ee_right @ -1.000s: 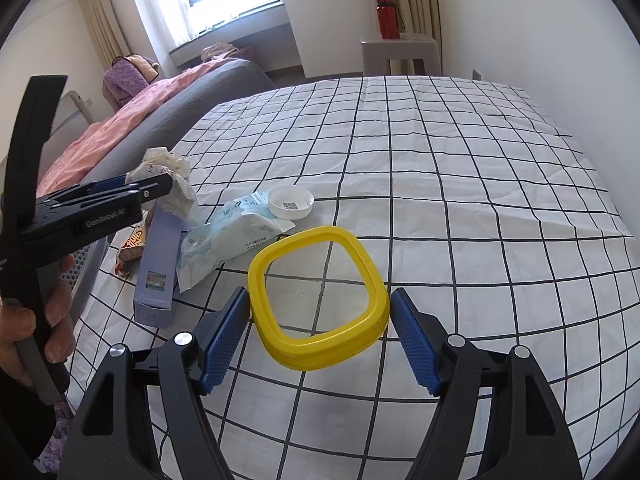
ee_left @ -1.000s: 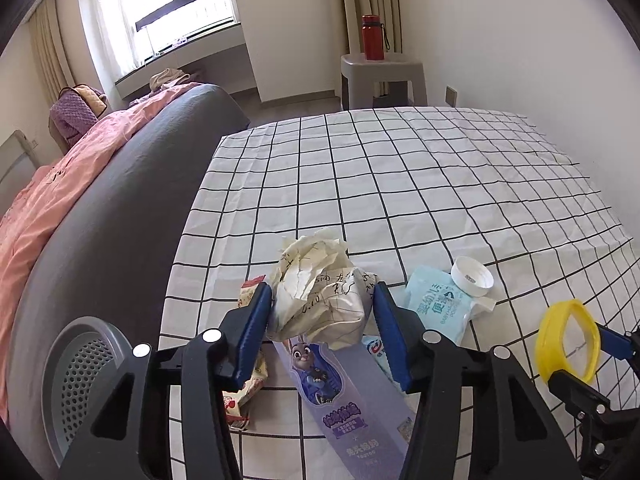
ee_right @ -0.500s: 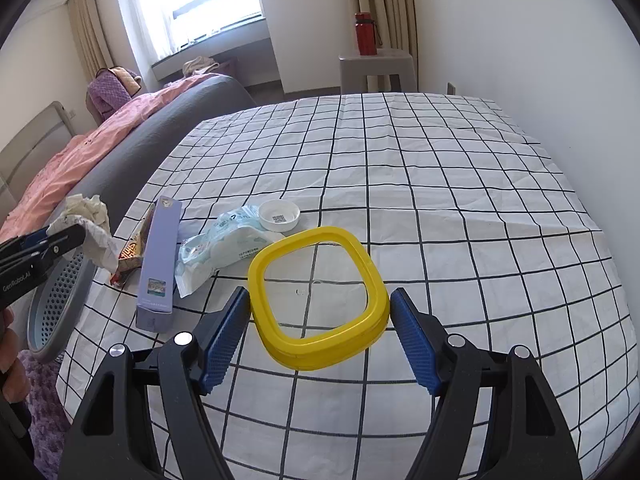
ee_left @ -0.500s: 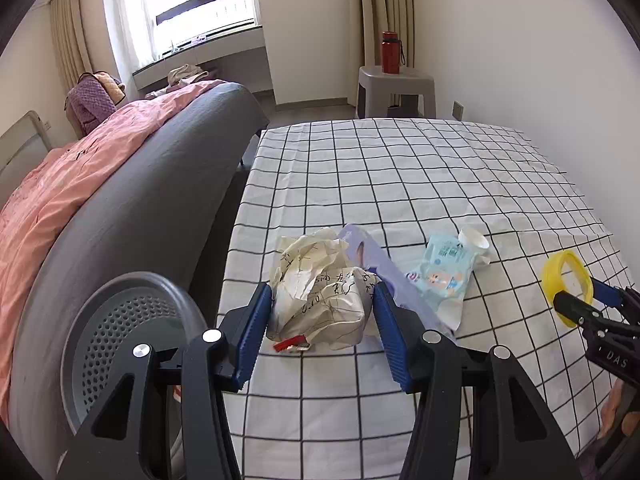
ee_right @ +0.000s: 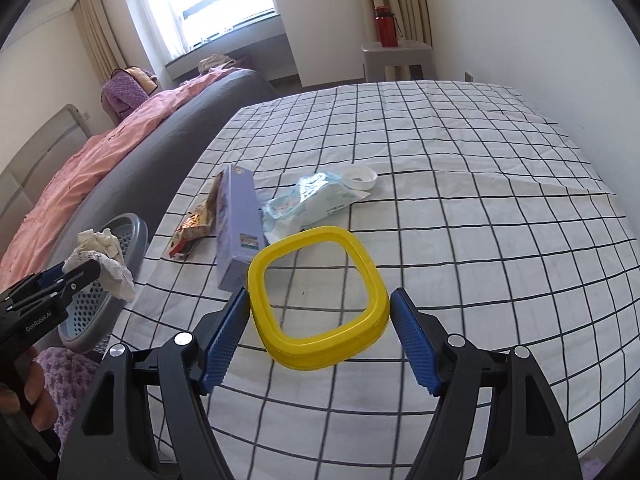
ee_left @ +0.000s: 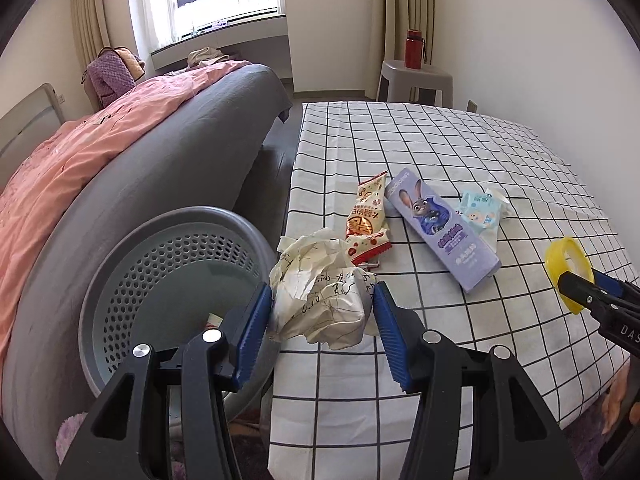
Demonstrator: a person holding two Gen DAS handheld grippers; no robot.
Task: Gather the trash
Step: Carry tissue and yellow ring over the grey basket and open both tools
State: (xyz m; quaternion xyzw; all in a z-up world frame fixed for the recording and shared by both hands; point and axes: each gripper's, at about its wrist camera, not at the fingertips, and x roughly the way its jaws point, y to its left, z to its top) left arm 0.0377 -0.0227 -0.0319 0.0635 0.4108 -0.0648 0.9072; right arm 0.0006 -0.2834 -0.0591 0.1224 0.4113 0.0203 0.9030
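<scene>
My left gripper (ee_left: pixel 318 312) is shut on a crumpled paper ball (ee_left: pixel 320 296) and holds it above the bed's left edge, beside the rim of the grey perforated bin (ee_left: pixel 168 280). My right gripper (ee_right: pixel 320 316) is shut on a yellow plastic ring (ee_right: pixel 320 298) and holds it above the checked sheet. On the sheet lie a red snack wrapper (ee_left: pixel 366 220), a purple carton with a rabbit picture (ee_left: pixel 438 228), a blue wipes pack (ee_left: pixel 480 216) and a white cap (ee_right: pixel 358 176). The paper ball (ee_right: pixel 102 260) and bin (ee_right: pixel 120 264) also show in the right wrist view.
The checked bed (ee_left: pixel 440 144) fills the right. A grey bed with a pink quilt (ee_left: pixel 100 152) lies to the left across a narrow gap. A stool (ee_left: pixel 416 80) with a red bottle (ee_left: pixel 414 42) stands by the far wall.
My left gripper has carried the paper ball left and back, off the pile to the bin's rim. The wrapper and carton are uncovered. My right gripper has pulled back slightly with the ring.
</scene>
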